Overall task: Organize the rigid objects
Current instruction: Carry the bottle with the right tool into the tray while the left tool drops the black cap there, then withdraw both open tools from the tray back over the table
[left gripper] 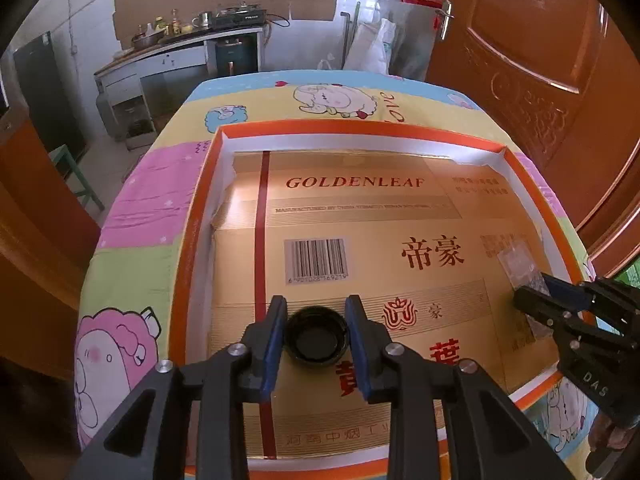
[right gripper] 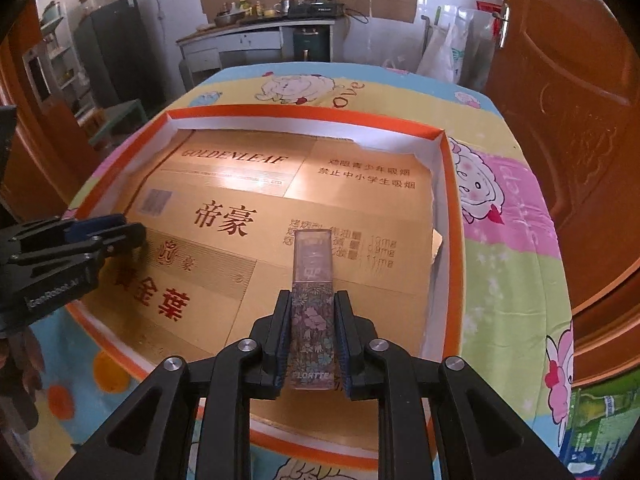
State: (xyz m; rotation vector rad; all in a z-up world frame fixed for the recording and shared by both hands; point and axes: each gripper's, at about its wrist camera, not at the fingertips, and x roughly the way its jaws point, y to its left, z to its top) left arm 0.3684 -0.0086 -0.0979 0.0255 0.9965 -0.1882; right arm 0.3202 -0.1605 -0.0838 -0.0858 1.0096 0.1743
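Observation:
A black round cap (left gripper: 315, 337) sits between the blue pads of my left gripper (left gripper: 316, 320), which is shut on it just above the gold cardboard floor of an orange-rimmed tray (left gripper: 191, 240). In the right wrist view a slim floral cosmetic case (right gripper: 313, 312) with a clear top lies lengthwise on the tray (right gripper: 453, 220) floor. My right gripper (right gripper: 313, 320) straddles it, jaws slightly apart and not pressing on it. Each gripper shows in the other's view: the right gripper (left gripper: 534, 300) at the tray's right side, the left gripper (right gripper: 138, 232) at its left.
The tray rests on a table covered with a cartoon-sheep cloth (left gripper: 132, 280). A brown wooden door (left gripper: 540, 80) stands close on the right. A kitchen counter (left gripper: 180, 46) with pots and a dark fridge (right gripper: 112, 48) are at the back.

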